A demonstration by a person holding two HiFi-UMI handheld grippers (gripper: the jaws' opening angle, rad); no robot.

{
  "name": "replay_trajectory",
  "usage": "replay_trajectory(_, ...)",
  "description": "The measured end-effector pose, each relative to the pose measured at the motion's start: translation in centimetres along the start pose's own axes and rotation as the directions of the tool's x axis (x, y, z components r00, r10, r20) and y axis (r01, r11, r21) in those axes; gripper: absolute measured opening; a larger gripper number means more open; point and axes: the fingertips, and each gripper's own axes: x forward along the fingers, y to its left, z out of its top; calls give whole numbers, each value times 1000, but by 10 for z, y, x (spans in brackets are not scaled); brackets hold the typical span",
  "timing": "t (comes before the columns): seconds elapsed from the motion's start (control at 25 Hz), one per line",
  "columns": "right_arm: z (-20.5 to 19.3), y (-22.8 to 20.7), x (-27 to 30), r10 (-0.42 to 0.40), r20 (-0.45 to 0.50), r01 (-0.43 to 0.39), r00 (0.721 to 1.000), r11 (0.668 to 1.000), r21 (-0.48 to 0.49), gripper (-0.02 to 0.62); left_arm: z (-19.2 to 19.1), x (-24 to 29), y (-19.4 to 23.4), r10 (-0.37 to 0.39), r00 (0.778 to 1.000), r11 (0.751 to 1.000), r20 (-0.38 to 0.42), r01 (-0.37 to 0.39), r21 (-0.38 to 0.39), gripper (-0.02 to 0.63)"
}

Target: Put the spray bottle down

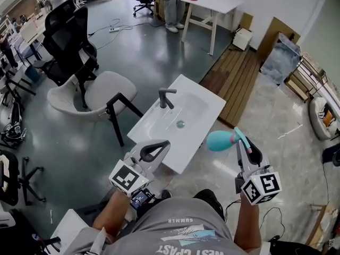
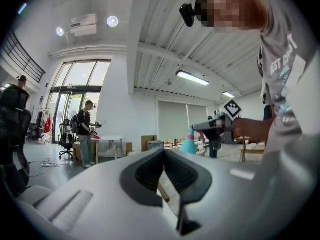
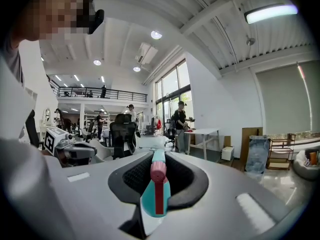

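Open workshop, glossy grey floor point(image 1: 127, 47), office chairs point(image 1: 69, 31) far left; white sink point(image 1: 159, 127) on a stand mid-floor, dark faucet point(image 1: 166, 98) at its far rim

Head view: right claw point(image 1: 246, 146) clamped on the top end of the spray bottle point(image 1: 219, 141). Bottle is in the air just beside the sink's near right edge, over floor, not over the basin. left claw point(image 1: 155, 150) near the sink's near edge, tips together, nothing in it.

Step in hand, as judged: set-down not yet begun. To do it well:
- carry the bottle left over a flat stretch of the sink's rim
- roll the wrist till the base faces straight down
- lower until the base bears flat, only then ease the claw apart and back out level
- avoid the sloped bowl and the rim's very edge; a narrow bottle let go tilted would likely topple

Long axis here runs roughly left to right: teal base left, toward the sink; pink-and-teal top right, in the grip.

Left gripper view: claw closed tip to tip, empty. Bottle off to the right shows as a teal cone widening downward, so the base likely droops somewhat; exact tilt unclear.

Right gripper view: jaws closed on either side of the bottle's top; pink part faces the camera, teal strip runs forward along the jaws. Body hidden
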Motion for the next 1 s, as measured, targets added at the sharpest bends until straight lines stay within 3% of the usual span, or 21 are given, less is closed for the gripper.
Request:
replay_trajectory(0.2, 3, 14, 11, 23, -15, -24, 1000, 1000, -19, 66, 0, -14, 15, 38, 999, 999, -4, -38, -9, 2)
replay_trajectory(0.48, -3, -3, 46, 57, -14, -57, 998, 998, -4, 66, -10, -7, 32, 89, 995, 996, -37, -90, -15, 2)
replay_trajectory(0.76, -11, -38, 96, 104, -14, -104, 994, 994, 18, 66, -18, 21, 58, 158, 984, 987, -82, -158, 6, 2)
replay_trajectory(1.0, -6, -70, 136, 142, -24, -141, 990, 990, 17, 66, -17, 60, 76, 181, 981, 983, -69, -181, 2, 2)
